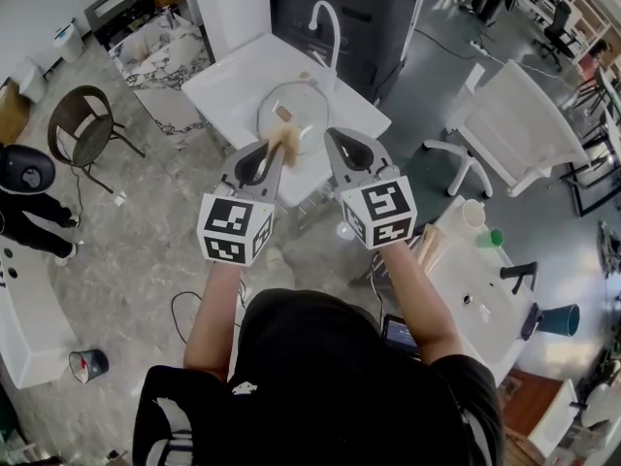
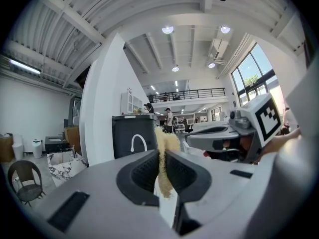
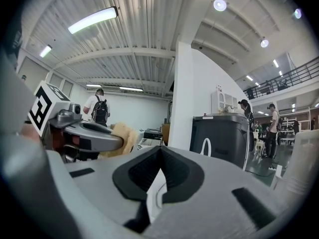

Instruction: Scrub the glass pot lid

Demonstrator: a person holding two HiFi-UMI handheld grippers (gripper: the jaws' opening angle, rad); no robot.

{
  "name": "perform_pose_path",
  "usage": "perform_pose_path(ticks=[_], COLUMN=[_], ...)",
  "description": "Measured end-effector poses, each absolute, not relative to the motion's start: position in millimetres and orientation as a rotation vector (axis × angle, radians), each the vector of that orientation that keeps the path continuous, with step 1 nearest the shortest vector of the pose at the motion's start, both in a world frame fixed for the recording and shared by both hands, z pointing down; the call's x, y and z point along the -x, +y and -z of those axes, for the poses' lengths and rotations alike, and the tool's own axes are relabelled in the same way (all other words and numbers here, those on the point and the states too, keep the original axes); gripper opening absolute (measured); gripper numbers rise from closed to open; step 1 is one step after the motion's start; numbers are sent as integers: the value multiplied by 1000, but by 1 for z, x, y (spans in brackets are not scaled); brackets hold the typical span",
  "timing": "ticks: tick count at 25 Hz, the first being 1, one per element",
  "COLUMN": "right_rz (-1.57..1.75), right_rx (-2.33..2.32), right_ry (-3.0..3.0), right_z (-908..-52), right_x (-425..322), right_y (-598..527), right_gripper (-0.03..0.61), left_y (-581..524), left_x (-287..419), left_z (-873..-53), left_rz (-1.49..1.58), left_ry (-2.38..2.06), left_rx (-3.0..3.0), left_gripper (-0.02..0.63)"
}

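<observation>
- Jaws of the left gripper (image 2: 160,156) are closed on a tan fibrous scrubber (image 2: 167,142); its tuft projects past the tips at 12 o'clock.
- Jaws of the right gripper (image 3: 160,153) are fully together with nothing between them.
- Glass pot lid (image 1: 306,103) lies flat on the white tabletop (image 1: 228,87), knob (image 1: 284,113) up, at 12 o'clock from both grippers in the head view. Neither gripper holds it.
- In the head view the scrubber appears over the lid's near rim, at 6 o'clock from the knob. Contact cannot be confirmed.
- Faucet (image 1: 326,22) stands at 1 o'clock from the lid, at the tabletop's far edge.
- White chair (image 1: 514,124) stands on the floor at 3 o'clock, well apart.
- Judged stage: scrubbing is at its start or not yet begun.
- Hazard: the lid is unrestrained. Scrubbing pressure could slide it across the tabletop, toward the faucet or an edge, since the right gripper is not steadying it.
- Hazard: the grip takes only a narrow strip of the scrubber. Sideways drag could pull it out of the jaws.
- Hazard: hard downward pressure could bring jaw tips onto the glass.
</observation>
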State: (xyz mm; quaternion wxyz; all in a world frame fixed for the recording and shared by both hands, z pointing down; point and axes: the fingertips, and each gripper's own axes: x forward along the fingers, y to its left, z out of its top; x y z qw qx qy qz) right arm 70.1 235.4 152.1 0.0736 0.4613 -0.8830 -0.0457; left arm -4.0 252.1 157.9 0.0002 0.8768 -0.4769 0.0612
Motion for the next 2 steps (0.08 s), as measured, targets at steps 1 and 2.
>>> perform_pose_path(ticks=[1, 2], right_rz=[139, 140], right_rx=[-1383, -1380], right_ry=[-2653, -2654], right_z=[-152, -152], right_x=[-70, -70], right_y=[235, 234], right_gripper=[-3, -3], left_y=[251, 250], left_x=[4, 4], left_z=[-157, -156], left_rz=[-190, -188], left_ry=[-1503, -1508], left_rx=[-2755, -2755], left_gripper=[23, 23])
